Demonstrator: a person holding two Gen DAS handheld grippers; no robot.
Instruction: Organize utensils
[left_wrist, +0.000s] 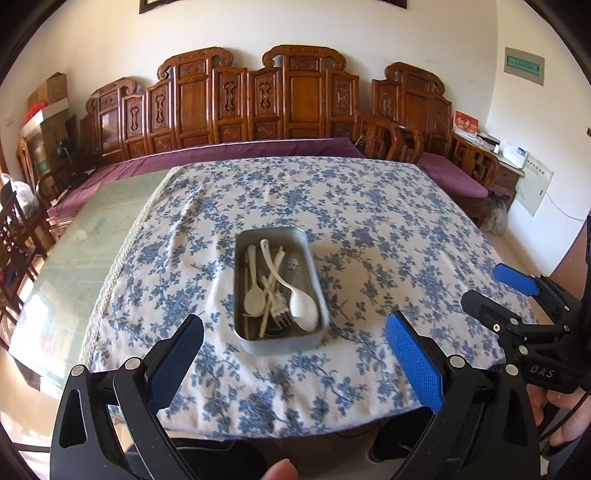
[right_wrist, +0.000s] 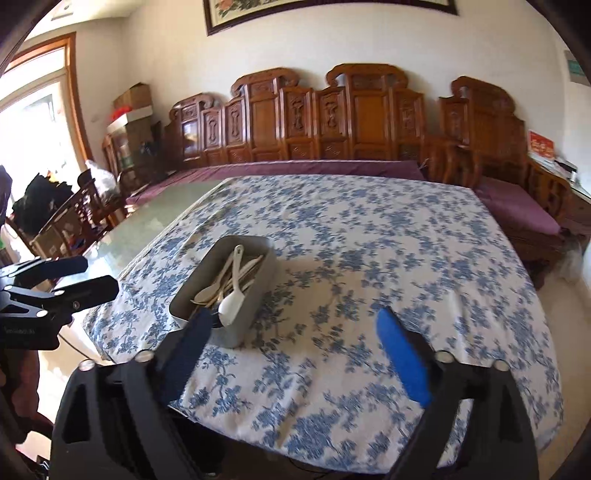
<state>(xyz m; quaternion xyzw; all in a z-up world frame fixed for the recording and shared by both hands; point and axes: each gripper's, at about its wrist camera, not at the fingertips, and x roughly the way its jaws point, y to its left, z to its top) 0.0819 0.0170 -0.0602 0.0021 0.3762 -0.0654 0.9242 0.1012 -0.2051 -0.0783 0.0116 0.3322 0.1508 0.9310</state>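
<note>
A metal tray (left_wrist: 279, 343) of spoons (left_wrist: 303, 305) sat on the table (left_wrist: 369, 236). My left tongs (left_wrist: 295, 332) and right tongs (right_wrist: 291, 332) hovered near the tray, both spread wide and empty.

Metal tray (right_wrist: 236, 328) near corner hidden behind right gripper finger (right_wrist: 192, 343); small utensils in tray indistinct

"DAS" showing in pale letters on black body of right gripper (left_wrist: 498, 291). Green wall sign (left_wrist: 524, 66) and red card (left_wrist: 465, 123) on side cabinet carrying characters, blurring beyond reading. Faint lettering on left gripper (right_wrist: 98, 275) body staying illegible.
</note>
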